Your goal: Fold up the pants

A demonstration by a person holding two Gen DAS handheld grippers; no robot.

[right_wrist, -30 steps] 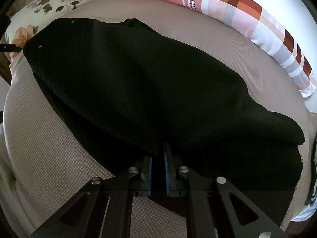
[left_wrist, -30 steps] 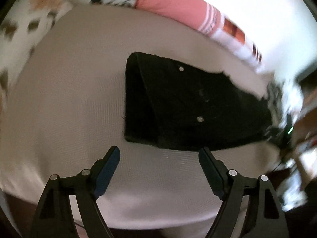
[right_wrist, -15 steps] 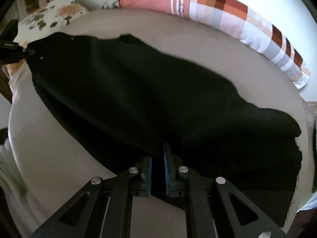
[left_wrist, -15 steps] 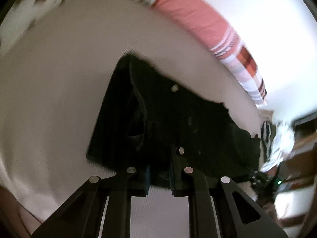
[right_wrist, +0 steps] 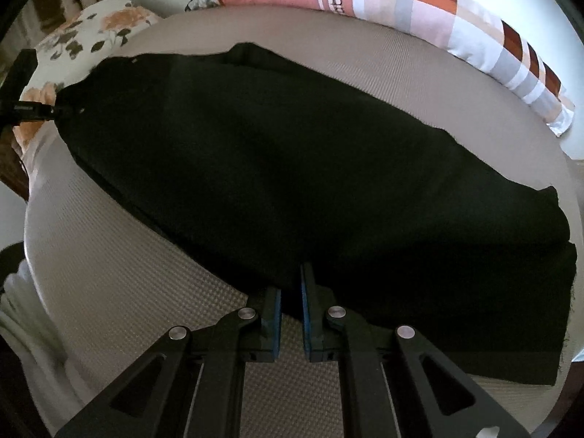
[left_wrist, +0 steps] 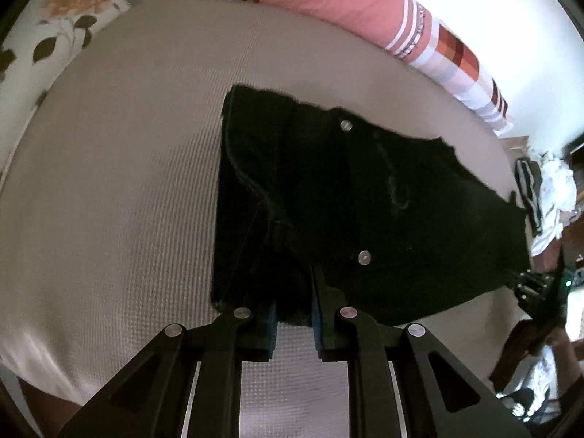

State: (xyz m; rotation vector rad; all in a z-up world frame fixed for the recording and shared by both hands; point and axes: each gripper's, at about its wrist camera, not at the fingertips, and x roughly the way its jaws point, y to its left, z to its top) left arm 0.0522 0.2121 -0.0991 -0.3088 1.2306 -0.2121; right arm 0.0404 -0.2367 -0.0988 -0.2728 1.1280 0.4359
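Left wrist view: black pants (left_wrist: 365, 204) lie on the beige bed (left_wrist: 120, 182), left gripper (left_wrist: 295, 294) fingers narrow, opening slightly, waist edge between them. Striped pillow (left_wrist: 365, 7) beyond pants, clutter (left_wrist: 547, 197) right. Right wrist view only: right gripper (right_wrist: 291, 290) clamped on pants (right_wrist: 292, 168); floral pillow (right_wrist: 91, 33) beyond.

A beige-sheeted bed (left_wrist: 127, 182) under a bright white wall (left_wrist: 492, 7)

Against the wall lay a pink patchwork bolster (right_wrist: 401, 3); a floral pillow (right_wrist: 91, 33) sat at the bolster's left end.
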